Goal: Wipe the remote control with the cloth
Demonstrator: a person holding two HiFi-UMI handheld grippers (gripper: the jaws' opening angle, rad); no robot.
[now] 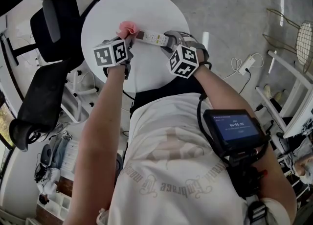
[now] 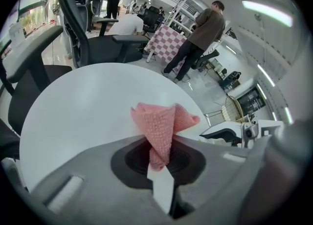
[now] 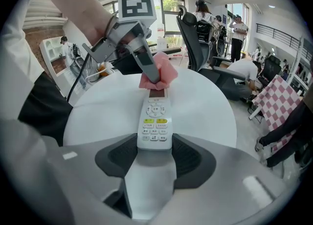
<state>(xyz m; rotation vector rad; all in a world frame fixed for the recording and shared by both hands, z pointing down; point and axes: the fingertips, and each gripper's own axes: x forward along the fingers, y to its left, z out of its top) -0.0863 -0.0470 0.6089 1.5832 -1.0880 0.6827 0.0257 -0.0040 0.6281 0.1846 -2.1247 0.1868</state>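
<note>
Low in the centre of the right gripper view, your right hand-held gripper [image 3: 154, 146] is clamping the near end of the white remote control [image 3: 155, 119], which is pointing away over the round white tabletop [image 3: 210, 106]. Higher in the frame, your left hand-held gripper [image 3: 152, 75] is pinching the pink cloth [image 3: 167, 75] against the remote's far end. A black office chair [image 3: 195, 33] is standing beyond, at the upper centre.

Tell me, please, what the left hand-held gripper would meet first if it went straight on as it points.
Past the pink cloth it grips, probably the white table; depth is unclear.
</note>
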